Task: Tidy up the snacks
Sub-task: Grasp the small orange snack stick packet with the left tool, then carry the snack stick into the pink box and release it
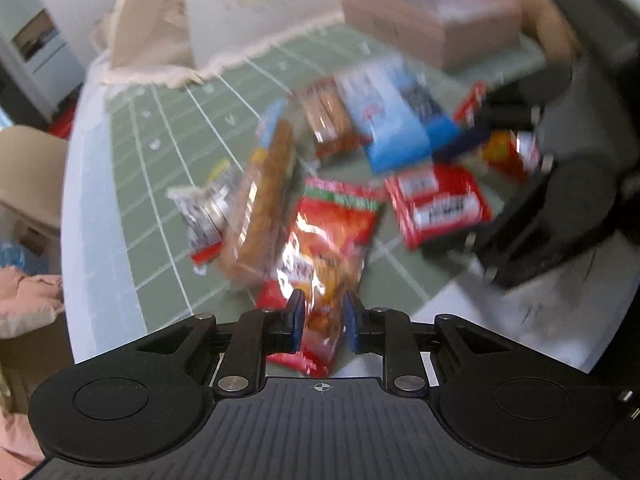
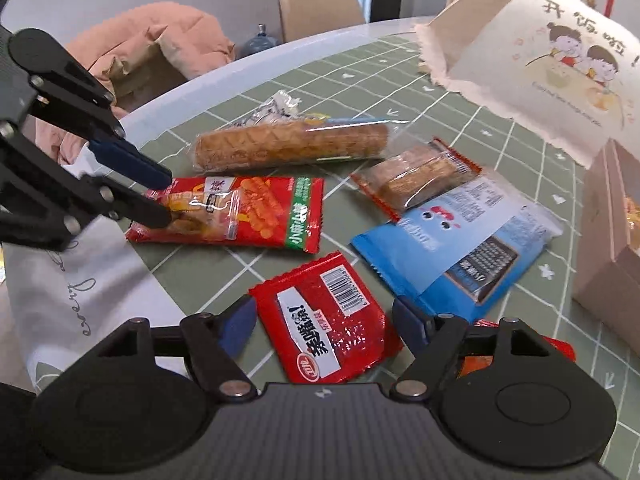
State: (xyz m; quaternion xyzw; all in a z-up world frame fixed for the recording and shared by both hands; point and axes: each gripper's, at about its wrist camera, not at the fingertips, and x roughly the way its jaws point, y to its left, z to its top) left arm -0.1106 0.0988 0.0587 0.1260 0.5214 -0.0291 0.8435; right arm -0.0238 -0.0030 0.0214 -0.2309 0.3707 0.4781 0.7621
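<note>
Several snack packs lie on a green grid tablecloth (image 2: 400, 76). My left gripper (image 1: 323, 318) is shut on a small clear pack of orange snacks (image 1: 320, 312), seen from the side in the right wrist view (image 2: 200, 210), lying on a red-and-green pack (image 2: 256, 216). My right gripper (image 2: 326, 326) is open, its jaws on either side of a red packet (image 2: 332, 320), also seen in the left wrist view (image 1: 438, 204). A long wafer roll (image 2: 292, 144), a brown biscuit pack (image 2: 420, 176) and a blue pouch (image 2: 460, 240) lie beyond.
A pink box (image 1: 436, 24) stands at the far right of the table, its side also in the right wrist view (image 2: 608, 272). A paper bag with a cartoon print (image 2: 552, 64) lies behind. Chairs (image 2: 316, 4) with pink clothing stand past the table's rim.
</note>
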